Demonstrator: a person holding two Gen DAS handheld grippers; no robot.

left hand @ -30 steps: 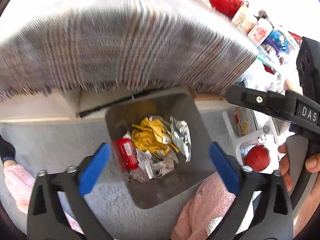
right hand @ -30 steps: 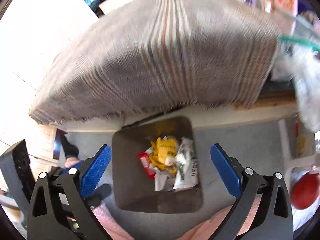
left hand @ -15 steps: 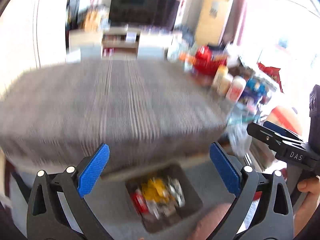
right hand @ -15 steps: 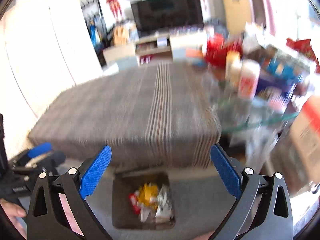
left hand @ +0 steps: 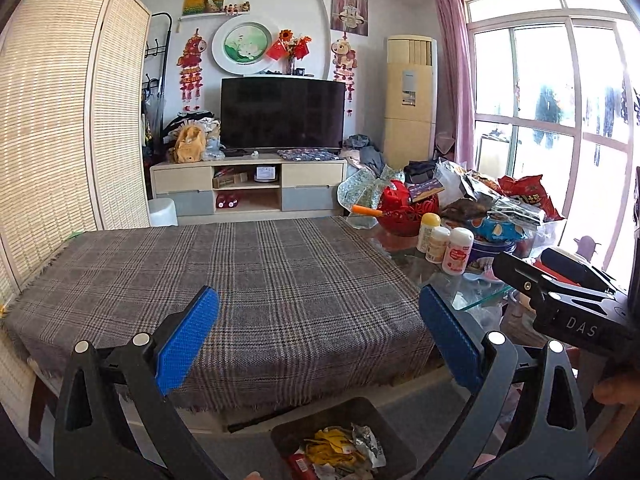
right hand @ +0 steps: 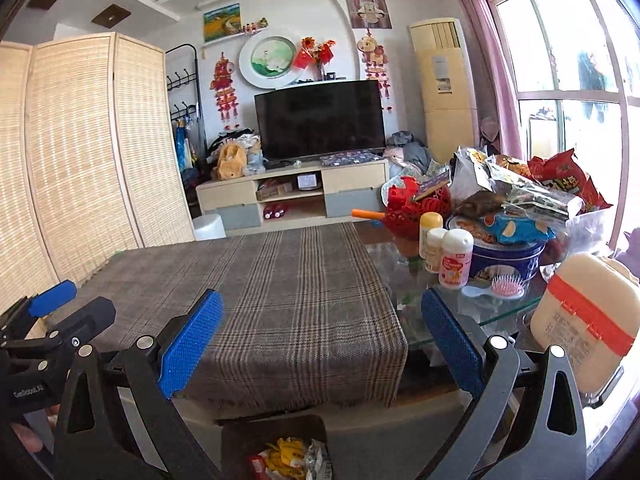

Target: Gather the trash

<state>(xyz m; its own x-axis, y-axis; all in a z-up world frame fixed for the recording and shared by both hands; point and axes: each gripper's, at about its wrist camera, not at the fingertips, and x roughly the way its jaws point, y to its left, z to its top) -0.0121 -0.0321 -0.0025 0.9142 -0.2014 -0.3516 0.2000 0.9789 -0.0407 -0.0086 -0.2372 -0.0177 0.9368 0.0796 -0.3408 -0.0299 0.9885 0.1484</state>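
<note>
A dark trash bin (left hand: 362, 414) (right hand: 240, 440) stands on the floor in front of the table and holds yellow, red and silver wrappers (left hand: 340, 450) (right hand: 290, 460). My left gripper (left hand: 318, 342) is open and empty, raised above the bin and facing the plaid tablecloth (left hand: 224, 276). My right gripper (right hand: 322, 344) is open and empty, also above the bin. The plaid cloth (right hand: 280, 288) is bare in both views.
A glass table section (right hand: 496, 312) to the right carries bottles (right hand: 454, 258), a blue tin (right hand: 506, 258), snack bags (right hand: 560, 184), a red basket (right hand: 416, 204) and a pink hairbrush (right hand: 506, 286). A TV stand (left hand: 248, 188) and a bamboo screen (left hand: 60, 120) stand behind.
Both grippers tilted up from looking down into the bin to looking across the table at the room. The bin dropped to the bottom edge of both views. Both stayed open.
</note>
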